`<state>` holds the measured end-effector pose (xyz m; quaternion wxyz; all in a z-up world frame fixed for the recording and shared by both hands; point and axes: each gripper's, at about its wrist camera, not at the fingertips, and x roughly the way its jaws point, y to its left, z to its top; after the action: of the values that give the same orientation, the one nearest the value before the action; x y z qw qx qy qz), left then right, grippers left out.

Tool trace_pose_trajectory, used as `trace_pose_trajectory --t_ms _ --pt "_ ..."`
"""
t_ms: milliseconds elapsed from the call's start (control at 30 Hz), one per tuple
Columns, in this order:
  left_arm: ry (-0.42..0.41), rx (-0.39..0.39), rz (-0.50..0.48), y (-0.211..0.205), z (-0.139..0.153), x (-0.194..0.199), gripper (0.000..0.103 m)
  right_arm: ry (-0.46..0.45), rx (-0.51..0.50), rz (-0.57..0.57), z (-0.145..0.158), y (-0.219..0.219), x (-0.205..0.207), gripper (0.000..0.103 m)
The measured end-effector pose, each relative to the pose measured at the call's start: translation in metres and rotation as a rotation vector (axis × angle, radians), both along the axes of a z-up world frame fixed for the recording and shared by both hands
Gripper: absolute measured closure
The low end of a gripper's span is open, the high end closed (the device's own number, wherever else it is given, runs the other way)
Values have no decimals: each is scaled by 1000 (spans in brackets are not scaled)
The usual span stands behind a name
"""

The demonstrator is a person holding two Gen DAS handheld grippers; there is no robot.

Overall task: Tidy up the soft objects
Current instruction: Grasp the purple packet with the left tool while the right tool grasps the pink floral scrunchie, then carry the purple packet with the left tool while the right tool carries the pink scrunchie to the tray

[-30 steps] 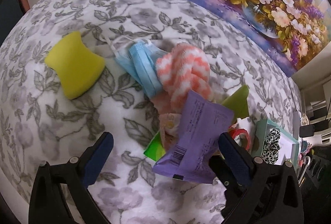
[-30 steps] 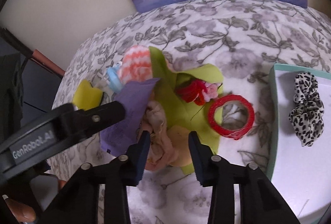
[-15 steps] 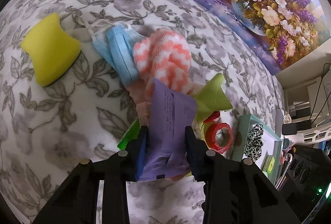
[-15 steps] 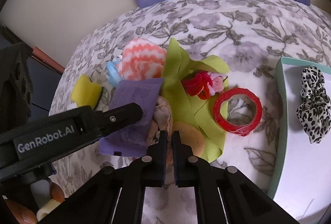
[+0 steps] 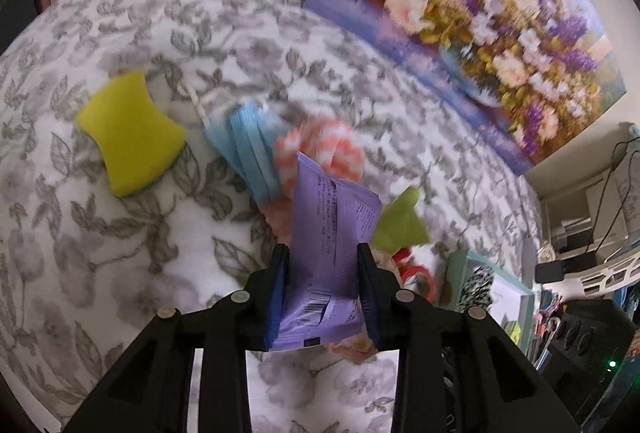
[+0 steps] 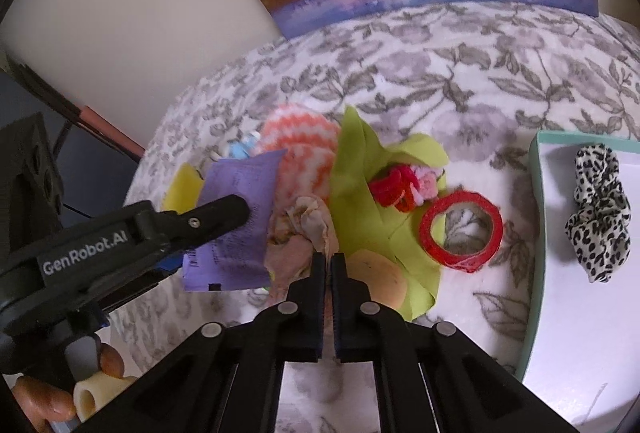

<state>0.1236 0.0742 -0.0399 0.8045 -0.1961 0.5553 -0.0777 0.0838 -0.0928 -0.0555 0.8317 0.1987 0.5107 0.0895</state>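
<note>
Two grippers work one heap of soft things on a floral fleece blanket [image 6: 460, 73]. The left gripper [image 5: 322, 265] has its fingers pressed against the sides of a purple foil packet [image 5: 328, 241], which stands up between them, probably so it can be drawn clear of the pile beneath. The right gripper [image 6: 328, 265] has its fingers nearly together, pinching a fold of thin, crumpled beige cloth [image 6: 308, 229], seemingly to hold it or peel it off separately. Around them lie a fuzzy orange-and-white chevron cloth [image 6: 304, 149], a smooth lime-green cloth [image 6: 360, 193], a pleated blue face mask [image 5: 248, 153], a waisted yellow sponge [image 5: 128, 137] and a red ring [image 6: 460, 229]. A leopard-print scrunchie [image 6: 600, 209] already sits in the teal-rimmed tray [image 6: 534, 193], likely the sorting destination.
</note>
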Motion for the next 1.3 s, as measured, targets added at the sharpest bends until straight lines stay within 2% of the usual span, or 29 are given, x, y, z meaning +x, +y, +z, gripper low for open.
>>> trace_pose_trajectory --t_ms 267,433,667,1000,1300 --pt "-149 -6 40 13 51 -15 69 -103 60 3 41 -5 -12 100" --pt "-213 -3 50 13 74 -23 69 -183 81 -16 71 -15 -22 100" --pt "-272 17 24 -3 94 -34 68 -242 58 -114 96 -51 -36 100" --pt "-323 37 -114 -66 110 -44 68 -246 -22 -349 102 -134 -58 100" --pt "-298 48 -298 -150 95 -53 68 -187 -112 -536 94 -211 -85 100"
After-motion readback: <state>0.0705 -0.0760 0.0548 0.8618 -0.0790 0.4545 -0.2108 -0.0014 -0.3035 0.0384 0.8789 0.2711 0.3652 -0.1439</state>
